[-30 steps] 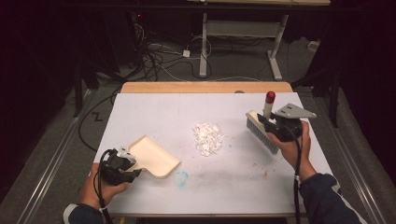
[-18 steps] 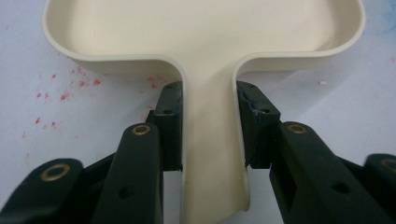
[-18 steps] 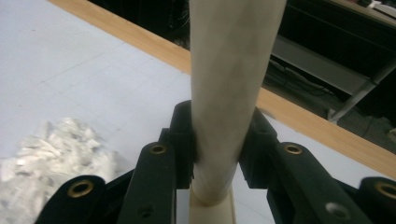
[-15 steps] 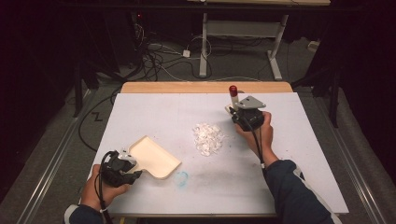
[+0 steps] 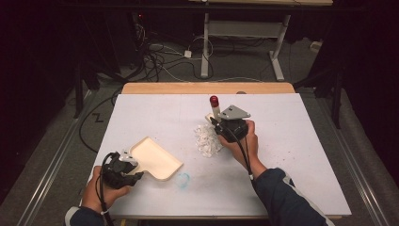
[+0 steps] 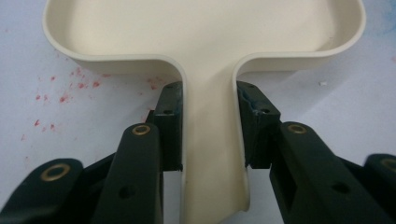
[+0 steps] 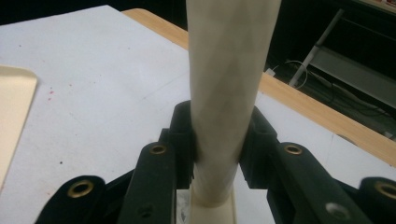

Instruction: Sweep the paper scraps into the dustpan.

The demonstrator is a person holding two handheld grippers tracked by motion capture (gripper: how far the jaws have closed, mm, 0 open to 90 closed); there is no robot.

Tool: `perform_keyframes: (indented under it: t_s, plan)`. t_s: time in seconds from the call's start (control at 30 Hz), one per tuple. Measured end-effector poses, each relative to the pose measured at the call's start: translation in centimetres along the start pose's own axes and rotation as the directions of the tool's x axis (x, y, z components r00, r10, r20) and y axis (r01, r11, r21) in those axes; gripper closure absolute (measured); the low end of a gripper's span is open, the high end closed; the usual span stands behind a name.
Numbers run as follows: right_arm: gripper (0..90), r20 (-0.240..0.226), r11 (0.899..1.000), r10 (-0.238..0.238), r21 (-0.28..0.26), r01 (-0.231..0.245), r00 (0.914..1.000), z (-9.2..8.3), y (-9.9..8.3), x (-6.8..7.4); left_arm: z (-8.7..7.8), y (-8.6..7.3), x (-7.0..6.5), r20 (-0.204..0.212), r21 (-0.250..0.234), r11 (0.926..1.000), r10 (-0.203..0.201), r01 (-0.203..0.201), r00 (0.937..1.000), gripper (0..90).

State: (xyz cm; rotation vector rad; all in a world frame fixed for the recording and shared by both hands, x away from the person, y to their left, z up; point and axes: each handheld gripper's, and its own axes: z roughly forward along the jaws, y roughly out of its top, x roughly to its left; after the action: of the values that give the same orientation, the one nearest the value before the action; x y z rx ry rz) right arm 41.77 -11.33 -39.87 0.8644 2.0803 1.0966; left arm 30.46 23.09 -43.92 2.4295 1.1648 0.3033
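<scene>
Sweeping step: the right gripper (image 5: 217, 123) clamps the brush (image 7: 229, 93) beside the white scraps (image 5: 207, 140). The left gripper (image 5: 134, 170) clamps the dustpan (image 5: 157, 157) handle, well apart. Next move: sweep scraps toward the pan.

Beneath the right gripper (image 5: 221, 126), the brush (image 5: 214, 109) head is hidden, so whether its bristles touch the paper scraps (image 5: 207, 140) just beside cannot be told; ahead of the left gripper (image 6: 210, 126), the dustpan (image 6: 201, 32) mouth is cut off by the top edge
</scene>
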Motion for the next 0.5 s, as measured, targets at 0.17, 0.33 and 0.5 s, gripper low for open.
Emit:
perform_keyframes:
  t_s: [0.17, 0.33, 0.5]
  plan:
    - [71.8, -0.009, 1.000, 0.023, -0.014, -0.023, 0.9997, -0.5, 0.3, -0.4, 0.0, 0.0, 0.0, 0.000, 0.003, 1.0000, 0.000, 0.000, 1.0000, 63.4]
    - [71.8, -0.003, 0.999, 0.039, -0.028, -0.039, 0.9992, -1.2, 1.0, -1.7, 0.0, 0.0, 0.0, 0.002, 0.004, 1.0000, 0.004, -0.004, 1.0000, 63.4]
    - [71.8, -0.001, 1.000, -0.013, -0.027, 0.013, 0.9999, -0.4, 2.1, -3.3, 0.0, 0.0, 0.1, 0.003, 0.002, 1.0000, 0.006, -0.006, 1.0000, 63.4]
